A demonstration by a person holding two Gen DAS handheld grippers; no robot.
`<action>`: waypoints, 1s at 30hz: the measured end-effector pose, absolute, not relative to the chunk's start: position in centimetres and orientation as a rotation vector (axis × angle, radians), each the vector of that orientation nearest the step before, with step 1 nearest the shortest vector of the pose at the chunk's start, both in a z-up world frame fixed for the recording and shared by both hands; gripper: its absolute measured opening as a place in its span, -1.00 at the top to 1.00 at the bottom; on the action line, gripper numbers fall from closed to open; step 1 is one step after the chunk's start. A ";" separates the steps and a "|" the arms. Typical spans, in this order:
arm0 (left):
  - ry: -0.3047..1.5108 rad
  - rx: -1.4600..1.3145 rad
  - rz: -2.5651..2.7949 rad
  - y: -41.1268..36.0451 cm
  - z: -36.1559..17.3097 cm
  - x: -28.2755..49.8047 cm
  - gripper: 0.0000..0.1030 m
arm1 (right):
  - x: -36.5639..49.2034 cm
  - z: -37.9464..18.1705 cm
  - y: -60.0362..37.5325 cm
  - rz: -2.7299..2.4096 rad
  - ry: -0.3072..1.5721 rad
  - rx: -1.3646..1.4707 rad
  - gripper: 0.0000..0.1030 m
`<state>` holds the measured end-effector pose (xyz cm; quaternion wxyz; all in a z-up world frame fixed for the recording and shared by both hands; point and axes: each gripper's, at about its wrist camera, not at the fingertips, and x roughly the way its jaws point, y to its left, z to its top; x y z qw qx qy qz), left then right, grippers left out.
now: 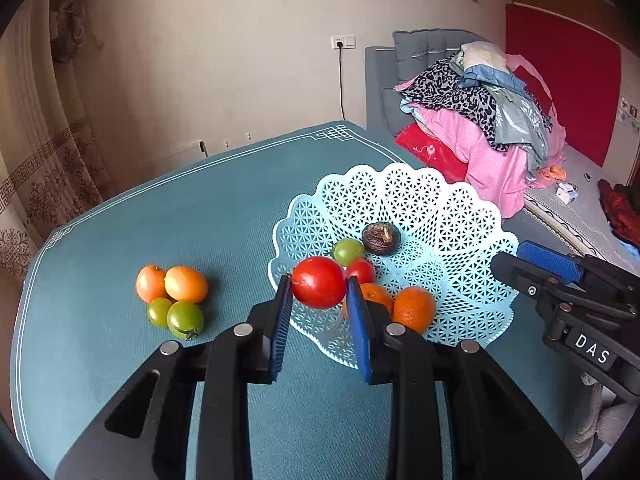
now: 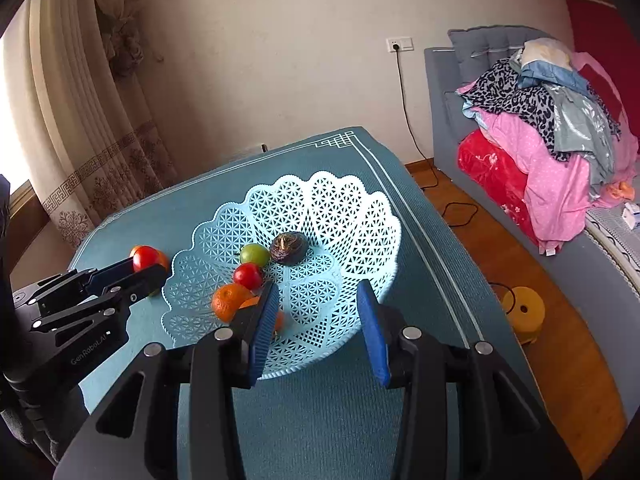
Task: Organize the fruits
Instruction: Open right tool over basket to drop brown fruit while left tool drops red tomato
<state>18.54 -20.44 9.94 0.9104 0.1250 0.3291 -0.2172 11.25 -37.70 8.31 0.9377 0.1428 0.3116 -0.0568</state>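
With my left gripper [image 1: 319, 294] clamped on a large glossy red tomato [image 1: 319, 282], I judge the step in hand to be carrying it to the pale blue lattice plastic basket [image 1: 460, 204]. In the right wrist view the tomato sits just outside the basket's left rim, above the teal tablecloth [image 1: 220, 200]. Next move, I think: travel over the rim, lower, let go gently so it doesn't roll.

My right gripper [image 2: 318, 312] hangs spread and empty over the basket's near rim.

Already in the basket: a small red tomato [image 2: 248, 275], a green tomato [image 2: 254, 255], a dark brown wrinkled fruit [image 2: 289, 248], two oranges [image 1: 414, 308]. They crowd the left-near part, right where I would set down; the basket's far side is freer.

Waiting near the cloth's left edge: two small orange fruits [image 1: 186, 284] and two green tomatoes [image 1: 185, 320], touching in a cluster.
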 end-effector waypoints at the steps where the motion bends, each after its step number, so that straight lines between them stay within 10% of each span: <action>1: 0.678 0.261 -0.451 -20.6 9.9 18.5 0.45 | 11.2 8.3 -37.8 -0.119 0.636 0.291 0.20; 26: 0.673 0.318 -0.503 -25.3 8.7 19.6 0.44 | 11.1 8.2 -39.9 -0.171 0.615 0.301 0.18; 30: 0.670 0.312 -0.494 -25.3 8.8 19.6 -0.19 | 11.0 8.2 -39.9 -0.174 0.614 0.304 0.17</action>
